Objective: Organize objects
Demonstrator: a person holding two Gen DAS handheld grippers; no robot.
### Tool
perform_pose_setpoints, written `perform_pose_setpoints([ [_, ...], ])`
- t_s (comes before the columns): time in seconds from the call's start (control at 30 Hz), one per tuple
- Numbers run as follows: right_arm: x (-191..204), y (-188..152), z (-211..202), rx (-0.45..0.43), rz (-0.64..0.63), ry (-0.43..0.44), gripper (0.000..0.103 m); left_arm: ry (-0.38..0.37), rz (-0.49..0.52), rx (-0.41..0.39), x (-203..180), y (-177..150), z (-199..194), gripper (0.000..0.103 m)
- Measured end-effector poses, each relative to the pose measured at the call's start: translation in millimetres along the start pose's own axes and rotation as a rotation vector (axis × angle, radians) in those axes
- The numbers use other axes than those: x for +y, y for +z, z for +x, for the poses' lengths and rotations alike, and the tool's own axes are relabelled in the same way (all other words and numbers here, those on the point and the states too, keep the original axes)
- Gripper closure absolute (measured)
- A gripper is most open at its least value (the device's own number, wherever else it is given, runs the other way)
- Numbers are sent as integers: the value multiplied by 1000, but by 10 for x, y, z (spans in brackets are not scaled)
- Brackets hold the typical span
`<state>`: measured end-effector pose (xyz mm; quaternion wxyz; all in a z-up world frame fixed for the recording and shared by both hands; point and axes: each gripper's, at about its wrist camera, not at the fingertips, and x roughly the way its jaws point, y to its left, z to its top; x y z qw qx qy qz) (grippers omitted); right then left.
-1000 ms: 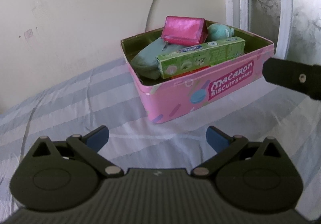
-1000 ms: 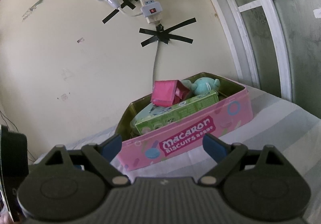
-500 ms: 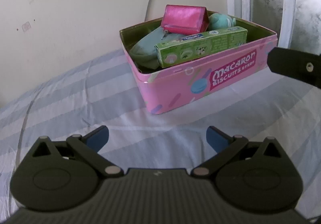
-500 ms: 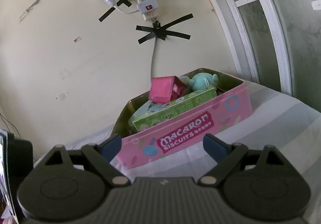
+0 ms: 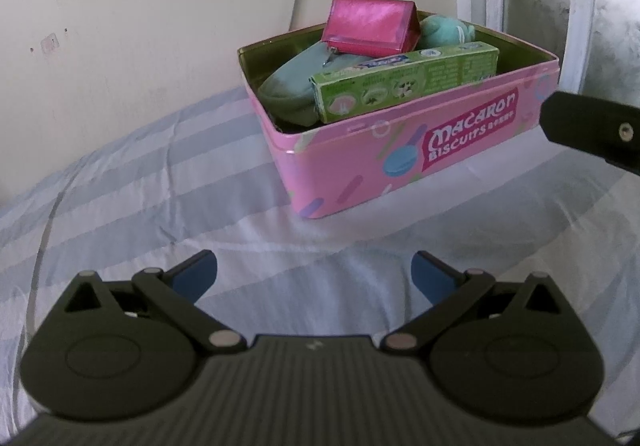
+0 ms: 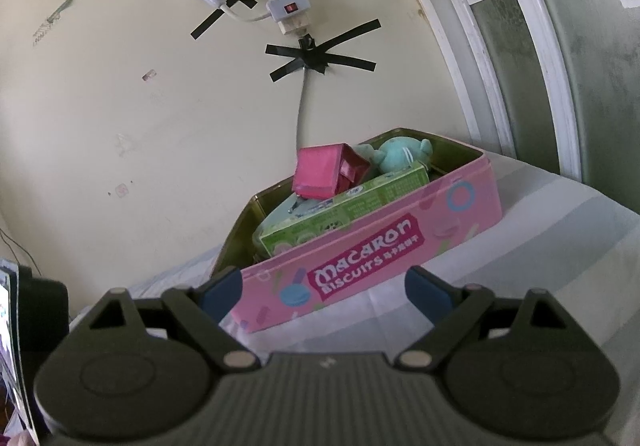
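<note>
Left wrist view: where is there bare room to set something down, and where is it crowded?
Bare striped sheet lies left of the pink tin, out to the wall, and in front of it, down to the open left gripper. The tin is crowded: wallet, green box, pouch and plush toy rise past its rim.

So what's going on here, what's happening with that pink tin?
Nothing is being held right now. Both handheld grippers, the left gripper and the right gripper, are open and empty, pointed at the pink biscuit tin on the striped bedsheet. The tin has no lid on and is already packed: a green carton, a magenta purse, a teal pouch and a teal plush toy.
</note>
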<state>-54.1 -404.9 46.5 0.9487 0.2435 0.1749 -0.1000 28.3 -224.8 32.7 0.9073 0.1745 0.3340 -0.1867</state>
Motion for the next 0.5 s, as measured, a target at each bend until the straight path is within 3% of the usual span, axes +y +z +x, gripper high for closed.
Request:
perform_pose_setpoints([
  [0.5, 9, -22, 44, 12, 2, -4, 11, -22, -7, 21, 29, 8, 67, 0],
])
